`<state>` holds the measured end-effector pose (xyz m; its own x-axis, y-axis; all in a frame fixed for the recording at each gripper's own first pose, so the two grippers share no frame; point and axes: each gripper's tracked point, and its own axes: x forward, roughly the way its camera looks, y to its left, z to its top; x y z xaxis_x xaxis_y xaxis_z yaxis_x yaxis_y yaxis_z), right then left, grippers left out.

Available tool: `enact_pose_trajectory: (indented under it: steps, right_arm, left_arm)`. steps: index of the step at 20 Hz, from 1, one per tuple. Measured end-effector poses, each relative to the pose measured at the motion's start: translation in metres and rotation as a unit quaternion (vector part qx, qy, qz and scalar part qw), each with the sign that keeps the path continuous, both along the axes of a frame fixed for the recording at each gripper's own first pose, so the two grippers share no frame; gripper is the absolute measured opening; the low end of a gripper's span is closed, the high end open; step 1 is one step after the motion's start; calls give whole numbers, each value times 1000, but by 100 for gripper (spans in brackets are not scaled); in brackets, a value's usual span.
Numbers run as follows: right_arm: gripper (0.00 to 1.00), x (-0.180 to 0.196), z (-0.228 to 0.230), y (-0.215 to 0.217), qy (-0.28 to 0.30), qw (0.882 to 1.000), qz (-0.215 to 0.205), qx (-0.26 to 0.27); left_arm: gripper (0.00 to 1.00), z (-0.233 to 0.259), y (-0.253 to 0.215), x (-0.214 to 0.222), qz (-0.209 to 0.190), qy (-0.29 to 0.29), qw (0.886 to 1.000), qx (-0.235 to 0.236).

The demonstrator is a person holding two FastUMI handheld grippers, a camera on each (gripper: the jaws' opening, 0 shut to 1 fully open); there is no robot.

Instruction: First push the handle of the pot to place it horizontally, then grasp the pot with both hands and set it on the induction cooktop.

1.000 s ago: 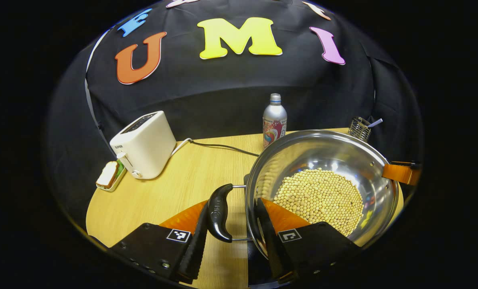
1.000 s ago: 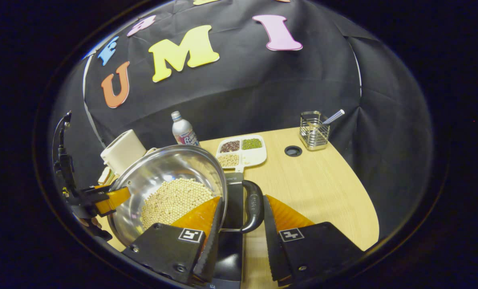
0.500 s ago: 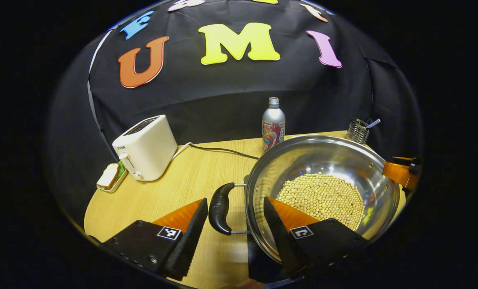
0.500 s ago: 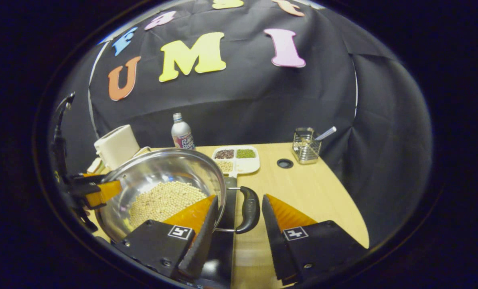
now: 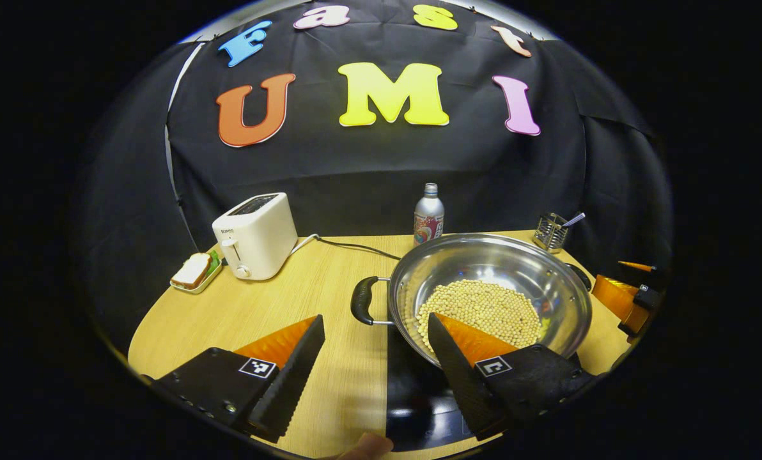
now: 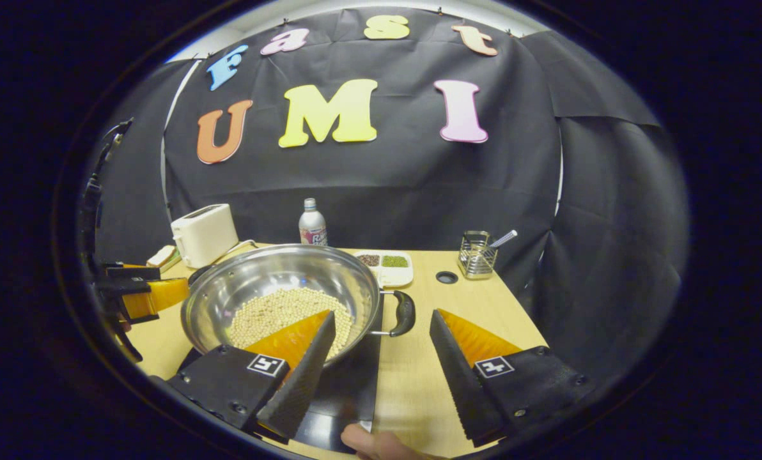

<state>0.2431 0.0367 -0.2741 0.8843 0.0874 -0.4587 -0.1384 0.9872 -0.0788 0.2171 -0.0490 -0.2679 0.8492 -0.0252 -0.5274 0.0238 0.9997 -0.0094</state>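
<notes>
Fingers (image 5: 291,374) of both grippers spread — pot (image 5: 489,281) on cooktop (image 5: 413,383).

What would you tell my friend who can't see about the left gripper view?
A shiny pot of beans sits on a black cooktop on a wooden table. The left gripper is open in front of it, holding nothing. A toaster and bottle stand behind.
</notes>
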Motion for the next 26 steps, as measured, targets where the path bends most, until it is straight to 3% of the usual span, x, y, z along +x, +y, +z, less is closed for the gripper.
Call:
enact_pose_trajectory:
  steps: [13, 17, 21, 26]
  right_arm:
    - [94, -107, 70, -6, -86, 996, -18, 23]
    - [95, -145, 96, -4, -114, 993, -21, 28]
    - [96, -186, 129, -9, -148, 988, -34, 31]
    - [94, -234, 177, -4, -189, 980, -37, 43]
  left_arm:
    - [96, 70, 1, -99, 0, -81, 997, 5]
    - [96, 100, 14, -131, 25, -124, 992, 22]
    - [96, 131, 16, -166, 20, -153, 988, -1]
    - [100, 186, 27, -210, 22, -210, 977, 13]
